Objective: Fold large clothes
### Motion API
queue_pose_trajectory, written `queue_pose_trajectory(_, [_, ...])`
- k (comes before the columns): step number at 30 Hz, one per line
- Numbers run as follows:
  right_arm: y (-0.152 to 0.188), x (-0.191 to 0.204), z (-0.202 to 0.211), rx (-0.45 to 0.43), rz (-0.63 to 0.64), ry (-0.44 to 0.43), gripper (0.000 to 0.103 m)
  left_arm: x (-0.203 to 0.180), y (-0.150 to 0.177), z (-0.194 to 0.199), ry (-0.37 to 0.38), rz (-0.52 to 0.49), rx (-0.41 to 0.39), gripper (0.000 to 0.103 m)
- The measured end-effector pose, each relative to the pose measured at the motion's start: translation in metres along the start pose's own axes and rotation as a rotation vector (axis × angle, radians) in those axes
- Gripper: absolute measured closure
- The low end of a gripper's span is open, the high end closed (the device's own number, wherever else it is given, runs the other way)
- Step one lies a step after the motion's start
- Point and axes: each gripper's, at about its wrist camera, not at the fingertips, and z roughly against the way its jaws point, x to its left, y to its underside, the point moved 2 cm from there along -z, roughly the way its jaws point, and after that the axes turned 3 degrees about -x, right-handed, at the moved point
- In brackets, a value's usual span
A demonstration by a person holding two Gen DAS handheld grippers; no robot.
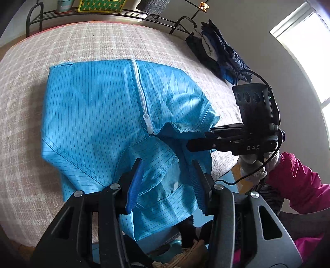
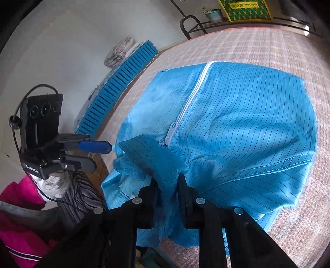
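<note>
A bright blue pinstriped garment (image 1: 92, 107) with a white zipper (image 1: 138, 88) lies spread on a checked pink-and-white cover (image 1: 103, 41); its near end is bunched and lifted. In the right wrist view my right gripper (image 2: 168, 178) is shut on a raised fold of the garment (image 2: 237, 123) near the zipper pull. The left wrist view shows it (image 1: 197, 139) coming in from the right, pinching the collar area. My left gripper (image 1: 167, 162) stands open above the bunched near edge, blue pads apart. From the right wrist view the left gripper (image 2: 102, 156) hangs just off the garment's edge with nothing between its fingers.
A pile of dark blue clothes (image 1: 222, 57) lies at the cover's far right edge. A black metal rack (image 1: 103, 12) with a pot and a yellow-green box stands behind. A blue slatted crate (image 2: 123, 82) lies beside the cover. The person's pink sleeve (image 1: 299, 181) is at lower right.
</note>
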Motion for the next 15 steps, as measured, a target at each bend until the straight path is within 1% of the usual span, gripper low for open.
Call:
queue_pose_trajectory(1, [0.001, -0.005, 0.001, 0.000, -0.039, -0.043, 0.087, -0.002, -0.005, -0.005, -0.010, -0.008, 0.002, 0.056])
queue_pose_trajectory(3, [0.005, -0.011, 0.001, -0.001, -0.078, -0.101, 0.087, -0.003, -0.015, -0.018, -0.025, -0.018, 0.011, 0.056])
queue_pose_trajectory(6, [0.012, -0.011, -0.002, 0.016, -0.089, -0.140, 0.087, -0.005, -0.030, -0.039, -0.036, -0.038, 0.027, 0.056])
queue_pose_trajectory(9, [0.019, -0.009, -0.009, 0.047, -0.073, -0.120, 0.087, -0.008, -0.042, -0.063, -0.059, -0.061, 0.054, 0.056])
queue_pose_trajectory(11, [0.024, -0.007, -0.011, 0.064, -0.050, -0.090, 0.087, -0.008, -0.048, -0.077, -0.085, -0.080, 0.067, 0.056])
queue_pose_trajectory(13, [0.027, -0.005, -0.012, 0.075, -0.030, -0.062, 0.086, -0.007, -0.053, -0.087, -0.124, -0.100, 0.065, 0.056])
queue_pose_trajectory(15, [0.031, -0.003, -0.009, 0.075, -0.012, -0.034, 0.086, -0.003, -0.057, -0.094, -0.150, -0.098, 0.060, 0.056])
